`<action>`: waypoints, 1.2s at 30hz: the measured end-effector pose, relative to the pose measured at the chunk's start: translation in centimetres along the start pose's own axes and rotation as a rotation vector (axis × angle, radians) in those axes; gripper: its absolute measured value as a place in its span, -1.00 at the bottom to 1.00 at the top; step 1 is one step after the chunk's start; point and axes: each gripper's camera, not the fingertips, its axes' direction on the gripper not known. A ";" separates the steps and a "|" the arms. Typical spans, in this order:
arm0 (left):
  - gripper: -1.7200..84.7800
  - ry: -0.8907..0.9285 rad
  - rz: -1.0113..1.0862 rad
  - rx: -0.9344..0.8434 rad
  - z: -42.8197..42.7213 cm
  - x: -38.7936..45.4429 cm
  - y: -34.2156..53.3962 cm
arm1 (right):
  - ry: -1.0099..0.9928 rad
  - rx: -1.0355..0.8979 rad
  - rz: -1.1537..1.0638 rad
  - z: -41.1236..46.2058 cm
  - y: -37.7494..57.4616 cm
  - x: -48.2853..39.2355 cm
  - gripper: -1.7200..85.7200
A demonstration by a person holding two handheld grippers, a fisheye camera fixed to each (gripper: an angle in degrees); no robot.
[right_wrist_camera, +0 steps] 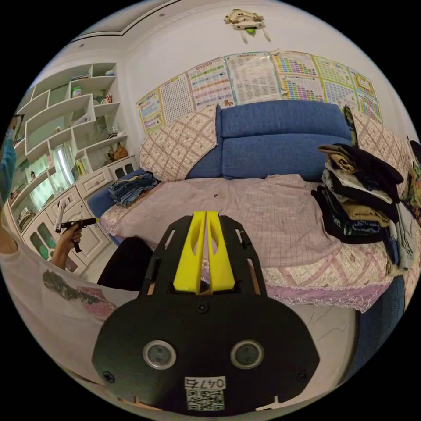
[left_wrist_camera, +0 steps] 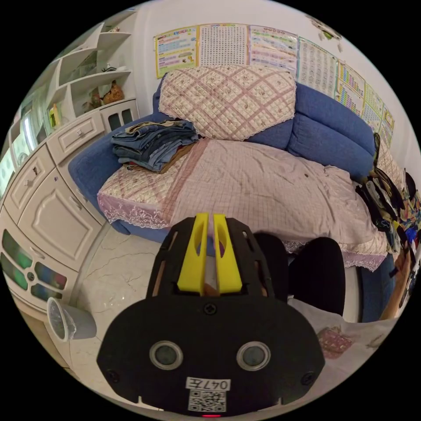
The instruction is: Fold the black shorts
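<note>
Sofa [left_wrist_camera: 333,136], blue, seat spread with a pink checked cover [left_wrist_camera: 263,184]; middle of the seat bare. Nothing is laid out for folding, so the task looks not yet started.

Folded stack of jeans [left_wrist_camera: 151,144] at one end of the seat. Unfolded heap of clothes [right_wrist_camera: 359,197] at the other end, dark items mixed in. The black shorts are probably in that heap; which item cannot be told.

Left gripper [left_wrist_camera: 209,219]: yellow jaws nearly together, a thin gap, gripping nothing. Right gripper [right_wrist_camera: 205,217]: jaws pressed close, also empty.

Remaining: pick the shorts out, spread them on the cover, fold, add to a stack.
</note>
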 end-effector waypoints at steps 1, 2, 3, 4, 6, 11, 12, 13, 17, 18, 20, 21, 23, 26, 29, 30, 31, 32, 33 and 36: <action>-0.97 0.008 -0.004 0.001 -1.4 0.2 -0.9 | -0.003 -0.008 0.012 0.1 -0.4 -0.4 -0.97; -0.97 0.010 -0.005 0.003 -2.1 0.3 -1.4 | -0.005 -0.010 0.017 0.2 -0.6 -0.6 -0.97; -0.98 0.012 -0.006 0.006 -3.3 0.6 -2.4 | -0.008 -0.012 0.028 0.4 -1.1 -1.1 -0.98; -0.98 0.010 -0.007 0.006 -4.5 1.0 -3.5 | -0.014 -0.013 0.037 0.7 -1.7 -1.5 -0.98; -0.98 0.013 -0.010 0.002 -6.0 1.7 -5.2 | -0.029 -0.019 0.042 1.4 -2.9 -2.2 -0.98; -0.95 0.052 -0.012 -0.018 -9.1 3.9 -10.2 | -0.075 -0.038 0.013 4.6 -7.0 -4.8 -0.98; -0.94 0.064 -0.017 -0.016 -10.0 4.4 -11.5 | -0.090 -0.041 0.001 5.5 -8.2 -5.6 -0.98; -0.92 0.075 -0.022 -0.012 -10.9 4.8 -12.8 | -0.106 -0.045 -0.013 6.4 -9.4 -6.4 -0.98; -0.87 0.083 -0.036 -0.006 -13.7 5.7 -16.9 | -0.151 -0.073 -0.047 9.5 -12.8 -8.7 -0.98; -0.86 0.084 -0.035 -0.002 -14.6 6.0 -18.2 | -0.164 -0.085 -0.055 10.6 -13.9 -9.4 -0.98; -0.85 0.091 -0.034 0.009 -16.2 6.4 -20.2 | -0.186 -0.100 -0.068 12.2 -15.5 -10.6 -0.98; -0.84 0.094 -0.034 0.018 -17.2 6.6 -21.6 | -0.206 -0.108 -0.079 13.3 -16.5 -11.4 -0.98; -0.81 0.096 -0.026 0.038 -18.8 6.9 -23.8 | -0.238 -0.119 -0.092 15.0 -18.1 -12.7 -0.98; -0.80 0.079 -0.016 0.081 -21.5 6.8 -28.3 | -0.325 -0.131 -0.107 18.4 -21.2 -14.8 -0.98; -0.78 0.050 -0.008 0.123 -24.3 5.9 -34.3 | -0.447 -0.127 -0.139 22.5 -24.8 -17.6 -0.99; -0.77 0.044 -0.006 0.134 -25.2 5.4 -36.9 | -0.496 -0.125 -0.152 24.3 -26.3 -18.9 -0.99; -0.77 0.040 -0.012 0.143 -26.0 4.8 -39.6 | -0.545 -0.124 -0.165 26.3 -27.7 -20.3 -0.99; -0.76 0.039 -0.016 0.148 -26.3 4.5 -40.9 | -0.569 -0.126 -0.172 27.3 -28.3 -21.1 -0.99; -0.76 0.039 -0.030 0.156 -26.8 3.8 -43.5 | -0.618 -0.132 -0.185 29.4 -29.6 -22.5 -0.99; -0.76 0.028 -0.079 0.184 -27.3 1.9 -49.9 | -0.744 -0.145 -0.225 34.8 -32.0 -26.3 -0.98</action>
